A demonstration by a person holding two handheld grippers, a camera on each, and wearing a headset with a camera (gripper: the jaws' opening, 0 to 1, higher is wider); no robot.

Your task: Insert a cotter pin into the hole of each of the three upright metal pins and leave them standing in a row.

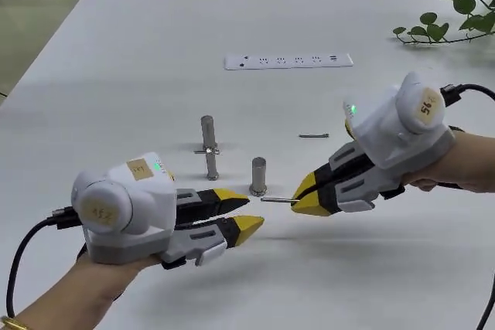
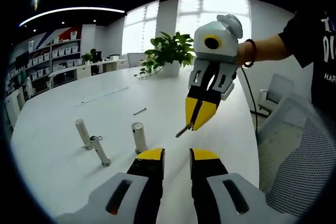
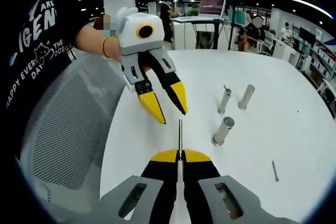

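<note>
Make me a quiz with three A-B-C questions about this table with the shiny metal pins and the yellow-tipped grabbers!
1. Where is the loose thin metal cotter pin?
A inside a cup
B lying on the white table
C on a chair

2. How many upright grey metal pins stand there?
A two
B five
C three

3. What are the right gripper fingers doing?
A shut on a second cotter pin
B spread wide open
C holding a leaf

Answers:
1 B, it lies flat on the tabletop by itself.
2 C, three stand close together in the head view.
3 A, the yellow fingertips pinch one end of that pin.
</note>
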